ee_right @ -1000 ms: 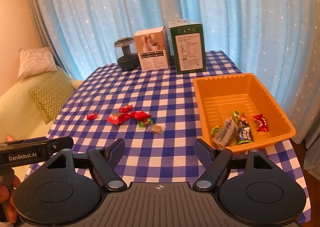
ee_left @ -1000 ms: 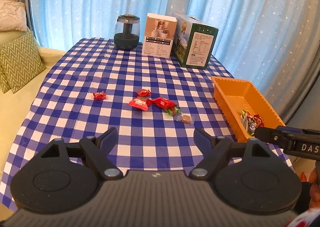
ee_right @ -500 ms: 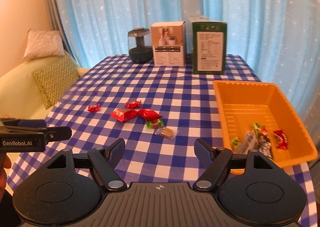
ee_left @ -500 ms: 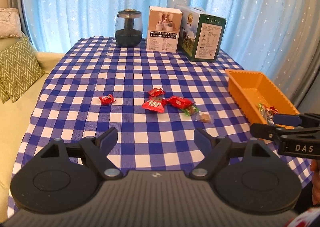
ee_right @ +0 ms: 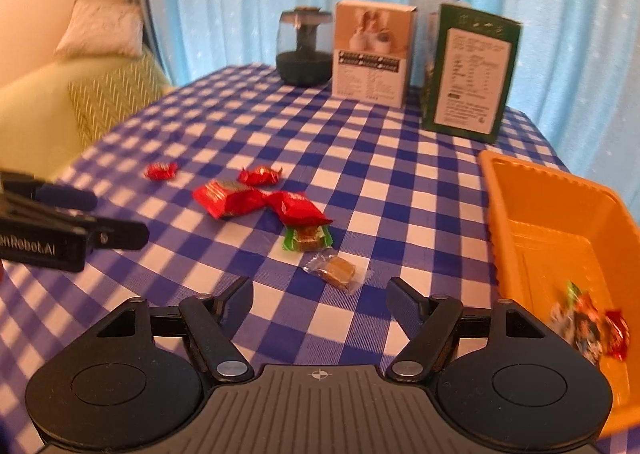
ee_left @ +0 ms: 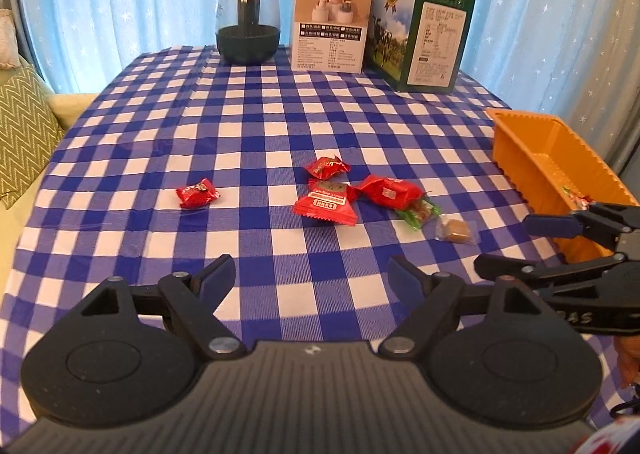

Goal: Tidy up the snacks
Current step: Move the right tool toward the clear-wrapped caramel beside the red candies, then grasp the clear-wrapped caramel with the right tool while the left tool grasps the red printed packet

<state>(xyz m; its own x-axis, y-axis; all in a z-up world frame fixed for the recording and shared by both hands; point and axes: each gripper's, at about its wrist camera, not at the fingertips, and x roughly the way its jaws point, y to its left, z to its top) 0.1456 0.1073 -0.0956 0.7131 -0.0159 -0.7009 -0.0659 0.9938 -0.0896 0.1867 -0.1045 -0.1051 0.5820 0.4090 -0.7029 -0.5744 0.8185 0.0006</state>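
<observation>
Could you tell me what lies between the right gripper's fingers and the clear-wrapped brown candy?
Only bare checked tablecloth, as the right wrist view shows; the closing right gripper holds nothing, just short of the brown candy.

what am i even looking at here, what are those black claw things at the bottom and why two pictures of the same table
Each picture comes from a camera mounted on a handheld two-finger gripper; a person holds one in each hand. The black shapes at the bottom are that gripper's own fingers. One view looks along the left gripper, the other along the right gripper, so you see the same table from two angles, and each gripper shows at the edge of the other's picture.

On the checked tablecloth lie loose snacks: red wrapped candies, a green-wrapped one and a clear-wrapped caramel. An orange bin on the right already holds a few. At the back stand a dark jar and two boxes.

Nothing is held: the left gripper is open, and the right one's jaws are closing on nothing.
</observation>
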